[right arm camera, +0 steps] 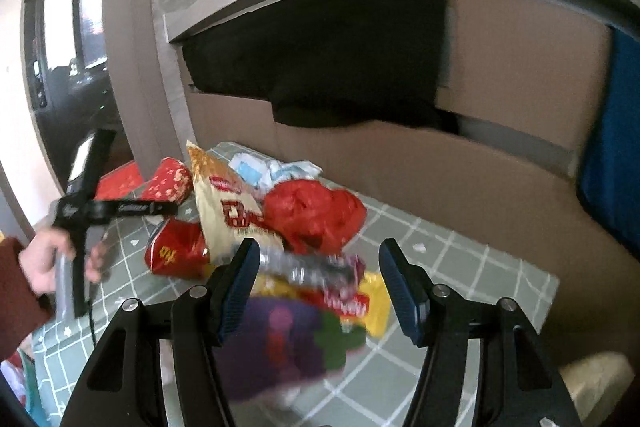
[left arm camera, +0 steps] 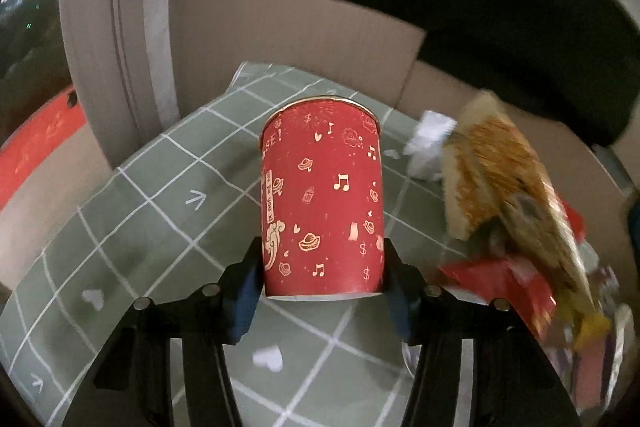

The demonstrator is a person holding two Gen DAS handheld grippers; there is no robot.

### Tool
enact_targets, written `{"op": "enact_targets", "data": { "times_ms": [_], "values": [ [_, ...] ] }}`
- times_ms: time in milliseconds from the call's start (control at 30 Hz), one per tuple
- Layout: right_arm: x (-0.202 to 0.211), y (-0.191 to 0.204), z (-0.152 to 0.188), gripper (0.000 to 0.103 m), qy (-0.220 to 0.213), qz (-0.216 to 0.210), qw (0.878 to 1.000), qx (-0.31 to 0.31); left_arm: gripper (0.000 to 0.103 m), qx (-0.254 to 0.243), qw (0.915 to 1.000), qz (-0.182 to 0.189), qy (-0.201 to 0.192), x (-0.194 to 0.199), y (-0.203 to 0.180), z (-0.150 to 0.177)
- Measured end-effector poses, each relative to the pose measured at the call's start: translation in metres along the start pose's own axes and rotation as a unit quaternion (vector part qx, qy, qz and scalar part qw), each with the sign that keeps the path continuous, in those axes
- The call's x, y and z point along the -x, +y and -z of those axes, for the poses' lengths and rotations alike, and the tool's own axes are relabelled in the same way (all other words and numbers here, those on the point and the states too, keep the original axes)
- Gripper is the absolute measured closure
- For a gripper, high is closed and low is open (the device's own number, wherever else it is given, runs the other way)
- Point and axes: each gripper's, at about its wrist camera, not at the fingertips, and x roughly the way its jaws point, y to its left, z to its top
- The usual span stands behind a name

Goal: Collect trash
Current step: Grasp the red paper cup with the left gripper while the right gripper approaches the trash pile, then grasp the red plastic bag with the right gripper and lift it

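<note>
1. Left tongs (left arm camera: 322,259) are clamped low on the red paper cup (left arm camera: 324,195), a pad against each side.
2. Right tongs (right arm camera: 316,259) stand apart and hold nothing, above a blurred heap of wrappers (right arm camera: 360,303).
3. Under everything, the table (left arm camera: 140,211) wears a green checked cloth.
4. Behind it stands a cardboard box (right arm camera: 440,171).
5. A pale snack bag (right arm camera: 224,211) leans in the heap, touching a crumpled red plastic bag (right arm camera: 316,211).
6. The cup stands upright on the cloth, just left of the heap.

Dim indoor light, fisheye-bent edges, wrappers motion-blurred; daylight perhaps from left
</note>
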Motion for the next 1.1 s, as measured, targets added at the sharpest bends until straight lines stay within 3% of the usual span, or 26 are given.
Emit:
{"op": "enact_targets", "data": {
  "times_ms": [267, 467, 633, 733, 867, 1100],
  "values": [
    [-0.071, 0.0, -0.041, 0.044, 0.049, -0.031, 0.995, 0.077, 0.048, -0.016, 0.9988, 0.037, -0.029, 0.049, -0.007, 0.02],
    [-0.131, -0.012, -0.05, 0.044, 0.102, -0.046, 0.991, 0.074, 0.048, -0.004, 0.9973, 0.063, -0.037, 0.07, 0.001, 0.023],
    [-0.159, -0.018, -0.039, 0.044, 0.133, -0.059, 0.988, 0.058, 0.048, -0.008, 0.9972, 0.054, -0.051, 0.083, -0.007, 0.035],
    [-0.158, -0.02, -0.036, 0.044, 0.134, -0.064, 0.988, 0.05, 0.048, -0.012, 0.9969, 0.05, -0.061, 0.086, -0.015, 0.039],
    [-0.147, -0.012, -0.029, 0.064, 0.139, -0.06, 0.986, 0.067, 0.048, -0.023, 0.9962, 0.045, -0.07, 0.091, -0.031, 0.042],
    [-0.077, -0.005, -0.03, 0.068, 0.085, -0.061, 0.993, 0.06, 0.048, -0.052, 0.9927, 0.051, -0.096, 0.124, -0.063, 0.051]
  ]
}}
